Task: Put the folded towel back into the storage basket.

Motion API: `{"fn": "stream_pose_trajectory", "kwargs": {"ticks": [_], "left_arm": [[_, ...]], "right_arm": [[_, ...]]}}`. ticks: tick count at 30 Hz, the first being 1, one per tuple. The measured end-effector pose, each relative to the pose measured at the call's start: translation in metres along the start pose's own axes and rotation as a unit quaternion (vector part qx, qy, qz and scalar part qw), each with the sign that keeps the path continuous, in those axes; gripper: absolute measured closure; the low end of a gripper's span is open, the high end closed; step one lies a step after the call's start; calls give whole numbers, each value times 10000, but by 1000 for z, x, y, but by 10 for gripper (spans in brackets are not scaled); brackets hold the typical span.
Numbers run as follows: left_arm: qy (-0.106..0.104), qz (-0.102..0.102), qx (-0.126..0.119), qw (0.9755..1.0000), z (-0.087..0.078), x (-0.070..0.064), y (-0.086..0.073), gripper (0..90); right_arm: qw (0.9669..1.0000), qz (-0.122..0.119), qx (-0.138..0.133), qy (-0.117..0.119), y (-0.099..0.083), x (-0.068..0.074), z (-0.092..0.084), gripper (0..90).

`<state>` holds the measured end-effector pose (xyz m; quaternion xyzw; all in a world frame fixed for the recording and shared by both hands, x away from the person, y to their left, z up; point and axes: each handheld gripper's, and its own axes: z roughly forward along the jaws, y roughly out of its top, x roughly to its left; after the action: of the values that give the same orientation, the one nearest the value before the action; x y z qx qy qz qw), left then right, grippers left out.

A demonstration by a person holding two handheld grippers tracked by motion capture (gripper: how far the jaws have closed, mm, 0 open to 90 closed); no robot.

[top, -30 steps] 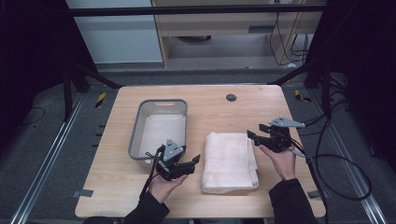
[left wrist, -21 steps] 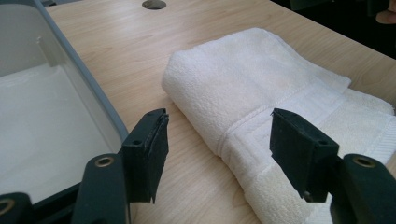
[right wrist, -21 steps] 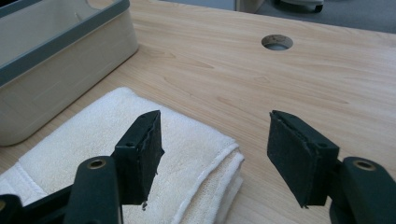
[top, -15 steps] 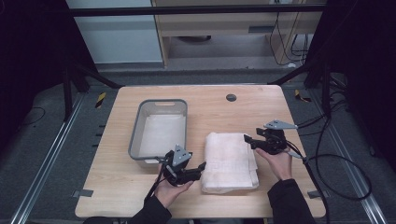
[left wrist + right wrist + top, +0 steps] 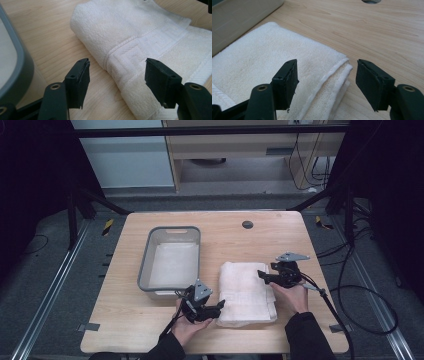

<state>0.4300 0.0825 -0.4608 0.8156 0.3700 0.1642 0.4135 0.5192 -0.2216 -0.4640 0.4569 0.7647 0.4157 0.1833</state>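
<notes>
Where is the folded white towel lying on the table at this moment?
In the high view, the folded white towel lies on the wooden table, just right of the grey tub, between the left tool and the right tool.

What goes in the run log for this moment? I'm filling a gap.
left gripper: open, at folded white towel near edge | right gripper: open, jaws just opening, at towel corner | grey bin: beside towel

Bare bench [image 5: 260, 237] runs open across the upper middle and right of the high view. The grey tub [image 5: 172, 257] walls off the centre-left, leaving a narrow wood strip between it and the folded towel [image 5: 247, 292].
</notes>
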Motion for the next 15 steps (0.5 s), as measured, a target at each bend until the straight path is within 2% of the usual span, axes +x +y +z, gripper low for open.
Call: {"fn": "stream_pose_trajectory", "kwargs": {"ticks": [4, 15], "left_arm": [[-6, -66, 88, 9999, 7, -1, -3, 350], [-49, -24, 286, 9996, 21, -7, -10, 326]], "right_arm": [[10000, 46, 37, 28, -3, -1, 3, 338], [9996, -11, 286, 36, -9, 2, 15, 332]]}}
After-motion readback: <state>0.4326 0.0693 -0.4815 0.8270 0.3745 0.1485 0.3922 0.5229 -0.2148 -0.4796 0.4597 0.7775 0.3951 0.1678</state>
